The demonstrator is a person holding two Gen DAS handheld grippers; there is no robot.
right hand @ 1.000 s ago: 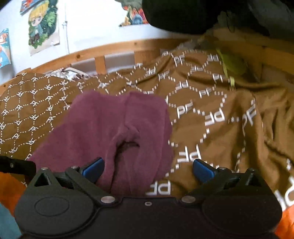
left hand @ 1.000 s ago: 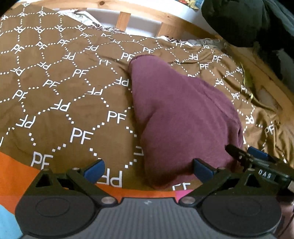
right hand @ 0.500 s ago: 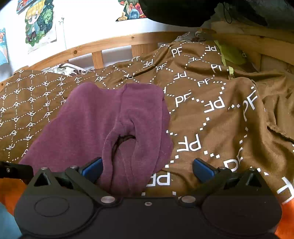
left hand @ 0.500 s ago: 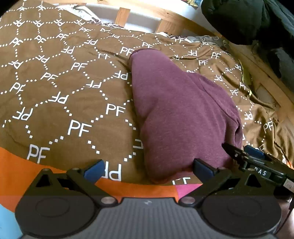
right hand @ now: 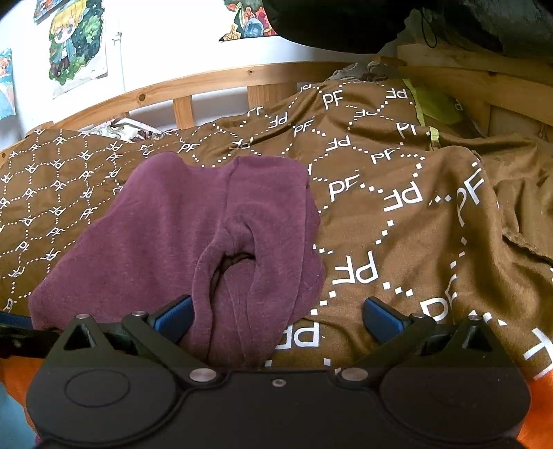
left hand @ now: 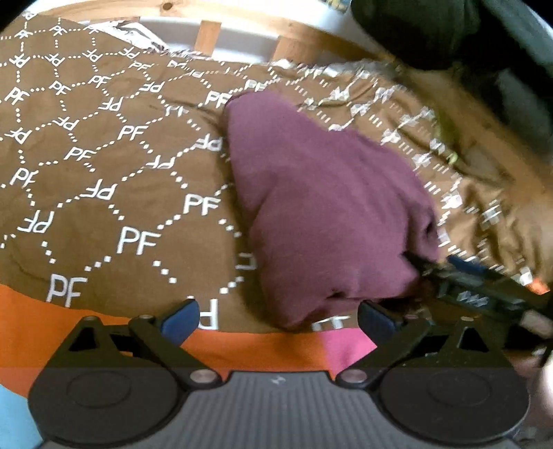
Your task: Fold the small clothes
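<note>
A small maroon garment [left hand: 325, 207] lies folded on a brown blanket with white "PF" print [left hand: 103, 179]. My left gripper [left hand: 276, 316] is open, its blue pads just short of the garment's near edge. My right gripper [right hand: 276, 316] is open, with the garment's near bunched end [right hand: 221, 248] between its left pad and the middle; a dark opening shows in the folds. The right gripper also shows in the left wrist view [left hand: 477, 286] at the garment's right side.
A wooden bed rail [right hand: 214, 79] runs behind the blanket. Dark clothing [right hand: 397, 20] hangs at the top right. An orange and pink sheet [left hand: 276, 345] lies at the near edge. Posters [right hand: 72, 45] hang on the white wall.
Both grippers stay open. The left wrist view has shifted and blurred slightly. The right gripper has drawn back a little, so more of the wall and the rail shows.
</note>
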